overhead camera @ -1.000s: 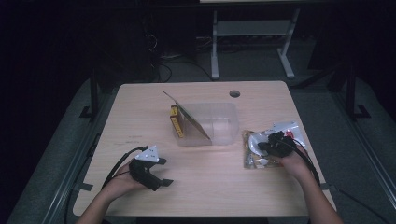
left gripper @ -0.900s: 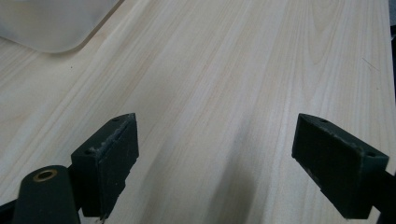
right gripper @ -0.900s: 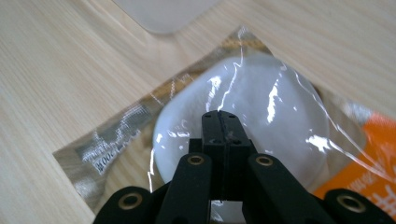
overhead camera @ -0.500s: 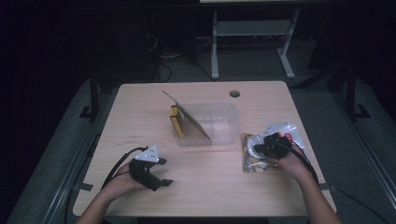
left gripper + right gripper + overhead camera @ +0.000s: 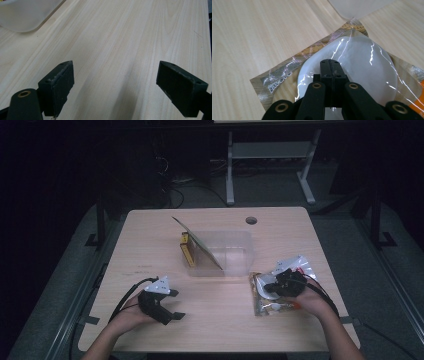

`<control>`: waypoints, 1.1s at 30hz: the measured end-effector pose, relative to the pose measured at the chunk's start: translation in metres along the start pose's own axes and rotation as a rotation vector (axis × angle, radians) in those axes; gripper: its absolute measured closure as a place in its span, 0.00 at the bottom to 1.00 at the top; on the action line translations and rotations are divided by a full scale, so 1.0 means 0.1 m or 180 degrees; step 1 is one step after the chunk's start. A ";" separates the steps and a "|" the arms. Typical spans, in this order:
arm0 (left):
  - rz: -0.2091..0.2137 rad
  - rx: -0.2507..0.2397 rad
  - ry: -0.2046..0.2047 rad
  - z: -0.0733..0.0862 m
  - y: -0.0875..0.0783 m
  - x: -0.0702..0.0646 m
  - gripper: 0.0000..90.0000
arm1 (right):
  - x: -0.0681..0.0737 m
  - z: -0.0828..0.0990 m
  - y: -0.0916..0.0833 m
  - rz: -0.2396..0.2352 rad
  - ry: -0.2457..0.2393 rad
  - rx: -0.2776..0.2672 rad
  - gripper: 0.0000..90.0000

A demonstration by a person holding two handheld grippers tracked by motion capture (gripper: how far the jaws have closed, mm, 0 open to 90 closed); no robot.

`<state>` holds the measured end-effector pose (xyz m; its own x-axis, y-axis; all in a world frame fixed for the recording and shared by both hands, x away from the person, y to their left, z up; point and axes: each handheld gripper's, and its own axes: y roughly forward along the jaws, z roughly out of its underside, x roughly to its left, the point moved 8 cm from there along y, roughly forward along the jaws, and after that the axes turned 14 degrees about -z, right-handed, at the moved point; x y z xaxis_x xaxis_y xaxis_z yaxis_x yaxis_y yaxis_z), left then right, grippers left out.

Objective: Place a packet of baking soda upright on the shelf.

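Right tool [image 5: 330,65], jaws closed together, presses on the clear food packet [image 5: 362,65] lying flat on the bench [image 5: 150,235] beside the plastic bin [image 5: 235,255]; packet not yet binned. Left tool [image 5: 117,82] rests open, empty.

A pale wooden table [image 5: 150,245] with a round hole [image 5: 251,220]; on it sit a clear plastic bin [image 5: 232,255], a yellow box [image 5: 187,251] beside it, and two sealed packets [image 5: 267,302].

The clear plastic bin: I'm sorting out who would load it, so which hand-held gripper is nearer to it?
Right. The right hand-held gripper sits just off the clear plastic bin, at its near right corner, over a snack packet. The left hand-held gripper lies farther toward the table's near left.
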<state>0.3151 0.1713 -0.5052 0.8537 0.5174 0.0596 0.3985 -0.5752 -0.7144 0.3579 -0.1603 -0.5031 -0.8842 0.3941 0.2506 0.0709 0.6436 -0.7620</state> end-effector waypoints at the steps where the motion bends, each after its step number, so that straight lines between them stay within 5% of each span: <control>1: 0.0006 0.0004 0.0003 0.00 0.00 0.00 0.16 | 0.01 0.00 0.00 -0.0016 -0.0003 0.0003 1.00; 13: 0.0008 0.0023 0.0063 -0.01 0.00 -0.01 0.16 | 0.31 -0.06 0.15 -0.0228 -0.0187 -0.0045 1.00; 28: 0.0033 -0.0009 0.0042 -0.03 0.02 -0.05 0.16 | 0.73 -0.30 0.49 -0.0515 -0.0714 0.0021 1.00; 33: 0.0058 -0.0015 0.0055 -0.04 0.03 -0.08 0.16 | 0.88 -0.44 0.65 -0.0645 -0.0750 -0.0012 1.00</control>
<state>0.3112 0.1628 -0.5047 0.8664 0.4958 0.0587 0.3844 -0.5874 -0.7122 0.3052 -0.0544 -0.5042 -0.9632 0.0948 0.2515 -0.1165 0.6961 -0.7085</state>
